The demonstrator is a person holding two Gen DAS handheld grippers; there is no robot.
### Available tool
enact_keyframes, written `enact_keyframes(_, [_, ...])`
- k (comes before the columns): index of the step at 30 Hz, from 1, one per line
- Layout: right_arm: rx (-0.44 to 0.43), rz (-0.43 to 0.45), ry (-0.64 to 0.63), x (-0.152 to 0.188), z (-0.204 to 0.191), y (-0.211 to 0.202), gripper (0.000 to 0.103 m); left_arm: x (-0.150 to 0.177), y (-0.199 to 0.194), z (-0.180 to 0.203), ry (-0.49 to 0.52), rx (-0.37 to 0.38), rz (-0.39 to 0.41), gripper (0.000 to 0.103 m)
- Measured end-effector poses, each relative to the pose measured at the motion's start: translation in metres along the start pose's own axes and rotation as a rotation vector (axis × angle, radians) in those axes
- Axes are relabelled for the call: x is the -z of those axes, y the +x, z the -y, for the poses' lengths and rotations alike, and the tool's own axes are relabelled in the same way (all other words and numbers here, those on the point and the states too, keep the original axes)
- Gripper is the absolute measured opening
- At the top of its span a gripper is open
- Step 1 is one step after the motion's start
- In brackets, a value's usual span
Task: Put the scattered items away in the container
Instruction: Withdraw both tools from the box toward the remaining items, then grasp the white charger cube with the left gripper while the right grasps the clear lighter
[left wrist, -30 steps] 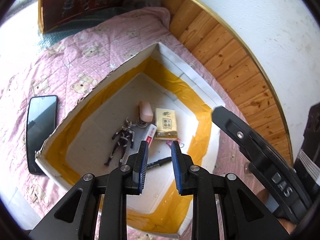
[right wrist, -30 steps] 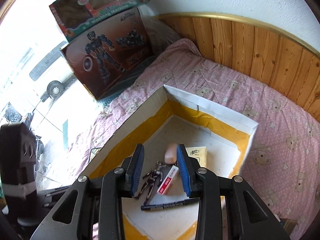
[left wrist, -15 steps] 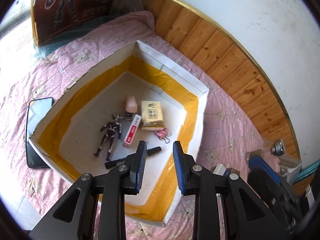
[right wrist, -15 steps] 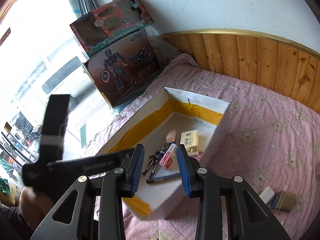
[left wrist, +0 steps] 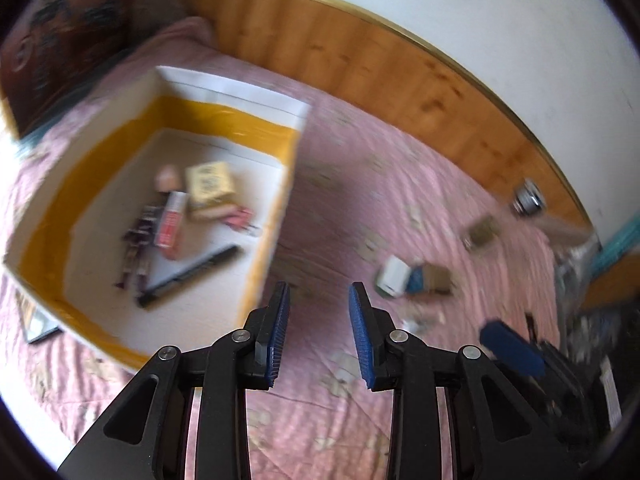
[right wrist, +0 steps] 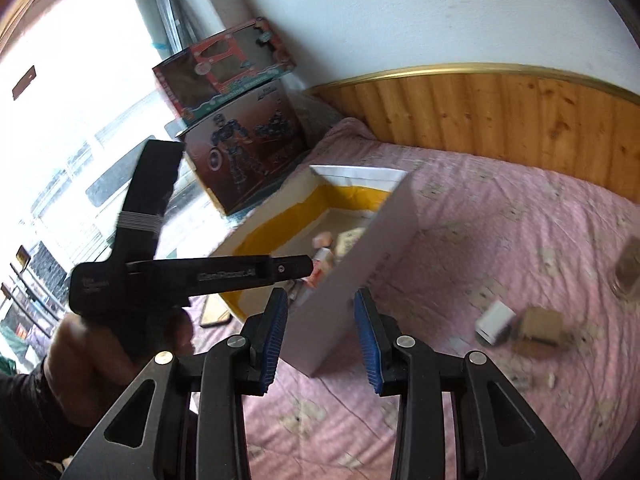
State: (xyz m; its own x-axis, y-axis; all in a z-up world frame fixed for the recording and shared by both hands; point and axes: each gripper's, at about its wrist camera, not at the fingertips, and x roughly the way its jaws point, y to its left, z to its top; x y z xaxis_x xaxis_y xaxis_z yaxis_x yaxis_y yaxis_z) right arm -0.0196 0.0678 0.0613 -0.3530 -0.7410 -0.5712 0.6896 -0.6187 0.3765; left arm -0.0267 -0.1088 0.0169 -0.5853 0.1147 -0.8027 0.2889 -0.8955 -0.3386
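pink quilted bedding now fills both views: the left gripper (left wrist: 318, 330) and right gripper (right wrist: 321, 333), jaws spread further and empty, have swung right off the box (left wrist: 224, 84) toward loose items (left wrist: 416, 280) lying well right of it, likely next.

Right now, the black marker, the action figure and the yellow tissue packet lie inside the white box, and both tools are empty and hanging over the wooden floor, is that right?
Not quite: there is no wooden floor under them. The left tool and right tool hang over a pink bedspread, as both wrist views show. The rest holds: the black marker, action figure and yellow tissue packet lie inside the white box, and both tools are empty.
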Motion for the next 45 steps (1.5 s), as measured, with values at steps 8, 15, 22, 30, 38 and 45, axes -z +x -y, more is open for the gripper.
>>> enact_keyframes(8, [0.127,0.071,0.233,0.035,0.097,-0.032,0.039,0.018,0.03,0.052,0.143,0.107,-0.095,0.037])
enact_keyframes(15, [0.285,0.002,0.36,0.054,0.158,-0.029,0.045,0.024,0.067,0.084,0.24,0.123,-0.155,0.041])
enact_keyframes(22, [0.371,-0.095,0.301,0.065,0.174,-0.005,0.052,0.019,0.117,0.101,0.328,0.093,-0.171,0.043])
enact_keyframes(30, [0.445,-0.23,-0.07,0.07,0.144,0.04,0.061,0.008,0.165,0.089,0.311,0.085,-0.191,0.045])
enact_keyframes(38, [0.4,-0.248,-0.273,0.075,0.145,0.067,0.064,0.006,0.195,0.104,0.346,0.103,-0.205,0.046])
enact_keyframes(45, [0.301,-0.263,-0.227,0.076,0.161,0.071,0.066,0.002,0.2,0.099,0.33,0.094,-0.176,0.038])
